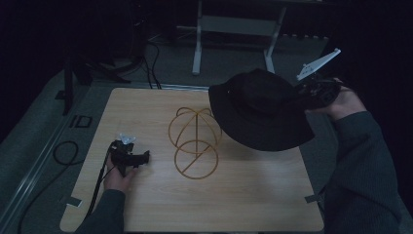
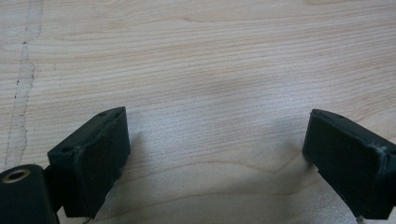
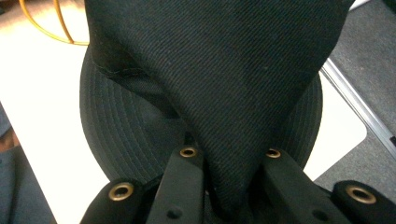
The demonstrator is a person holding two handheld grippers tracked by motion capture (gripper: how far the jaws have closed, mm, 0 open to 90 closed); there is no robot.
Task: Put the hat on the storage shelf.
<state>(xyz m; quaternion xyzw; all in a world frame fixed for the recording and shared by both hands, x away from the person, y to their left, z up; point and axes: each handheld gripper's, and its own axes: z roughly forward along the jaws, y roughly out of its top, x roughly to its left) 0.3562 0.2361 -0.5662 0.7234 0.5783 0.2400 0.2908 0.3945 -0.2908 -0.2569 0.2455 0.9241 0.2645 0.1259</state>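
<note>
The right gripper (image 1: pixel 306 93) has its jaws clamped on the crown of a black hat (image 1: pixel 260 109), pinching a fold of the cloth between them. It holds the hat up in the air over the far right part of the wooden desk (image 1: pixel 253 195), with the brim hanging out toward the middle. In the right gripper view the dark cloth (image 3: pixel 224 79) bunches down between the two jaws, and the stitched brim spreads out behind it above the desk edge.

Just beside the hat, near the middle of the desk, stands a gold wire hat stand (image 1: pixel 195 141), its round base flat on the wood and its domed top bare. The brim overlaps its right side from above.

The left gripper (image 1: pixel 141 158) rests low on the desk at the near left, jaws spread wide apart with bare wood (image 2: pixel 210 93) between them.
</note>
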